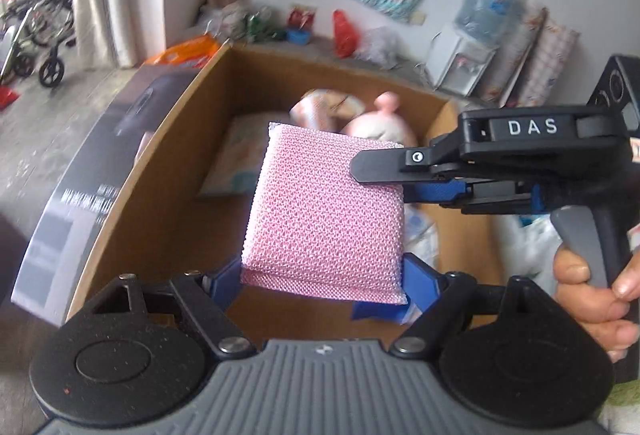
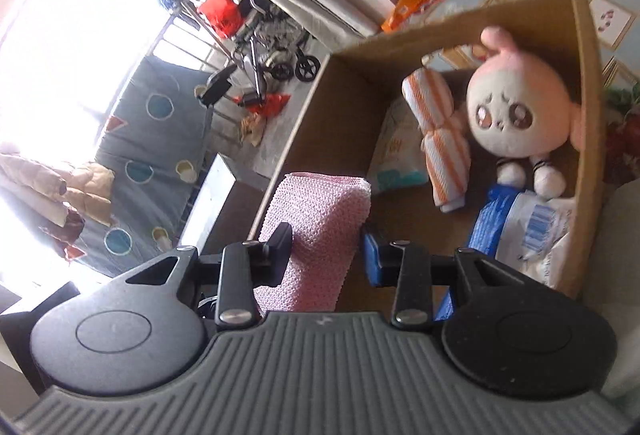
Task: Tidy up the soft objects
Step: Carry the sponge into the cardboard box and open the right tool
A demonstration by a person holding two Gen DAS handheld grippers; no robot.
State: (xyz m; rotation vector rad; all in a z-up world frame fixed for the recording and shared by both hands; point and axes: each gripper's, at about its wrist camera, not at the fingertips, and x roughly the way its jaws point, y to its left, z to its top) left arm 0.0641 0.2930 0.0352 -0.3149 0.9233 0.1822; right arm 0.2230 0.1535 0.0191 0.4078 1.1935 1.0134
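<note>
Both claws clamp pink mesh sponge [image 1: 320,211] over cardboard box [image 1: 160,171]: left claw [image 1: 324,287] wide, right claw [image 1: 384,175] narrow at sponge's 3 o'clock; plush doll [image 2: 520,111] inside.

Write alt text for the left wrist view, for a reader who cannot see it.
A pink mesh sponge hangs over an open cardboard box, held between the left gripper at its lower edge and the right gripper reaching in from the right. Inside the box lie a pink plush doll and soft packages; a cluttered room is blurred behind.
</note>
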